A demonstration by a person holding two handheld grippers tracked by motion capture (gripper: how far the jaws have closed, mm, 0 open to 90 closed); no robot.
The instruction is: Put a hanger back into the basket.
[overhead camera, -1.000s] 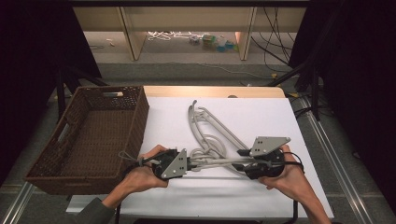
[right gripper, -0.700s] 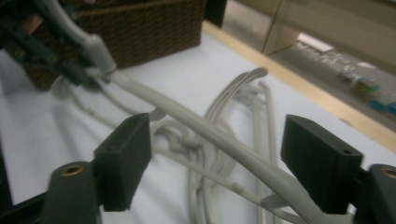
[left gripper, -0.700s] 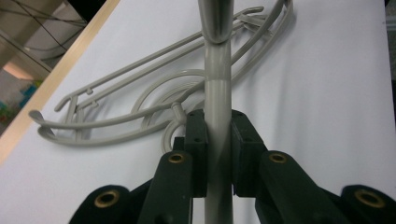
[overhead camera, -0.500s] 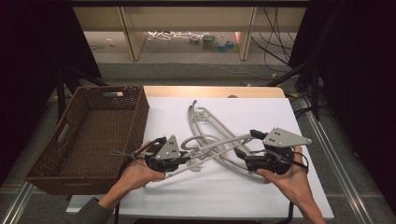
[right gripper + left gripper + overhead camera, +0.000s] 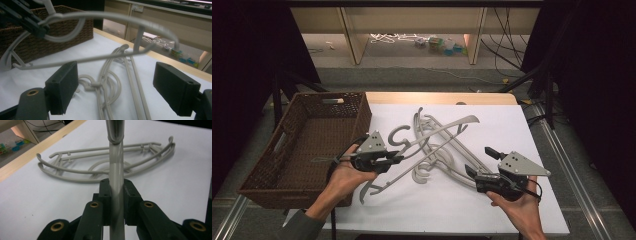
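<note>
My left gripper (image 5: 393, 159) is shut on a grey plastic hanger (image 5: 462, 121) and holds it tilted above the white table, next to the wicker basket (image 5: 312, 145). In the left gripper view the jaws (image 5: 116, 185) clamp the hanger's bar (image 5: 116, 165). Several more grey hangers (image 5: 447, 152) lie in a loose pile mid-table. My right gripper (image 5: 482, 162) stands at the front right, its jaws just opened wide with nothing between them. In the right gripper view the open gripper (image 5: 118, 83) looks under the lifted hanger (image 5: 112, 17) toward the left gripper (image 5: 22, 17).
The brown wicker basket (image 5: 50, 37) stands at the table's left edge. A white sheet (image 5: 512, 125) covers the table, with a wooden strip (image 5: 437, 97) along its far side. Shelving legs and cables (image 5: 412, 40) lie on the floor beyond.
The right gripper has let go of the hanger and drawn back to the right. The left gripper has lifted the hanger and swung it up and toward the basket.
</note>
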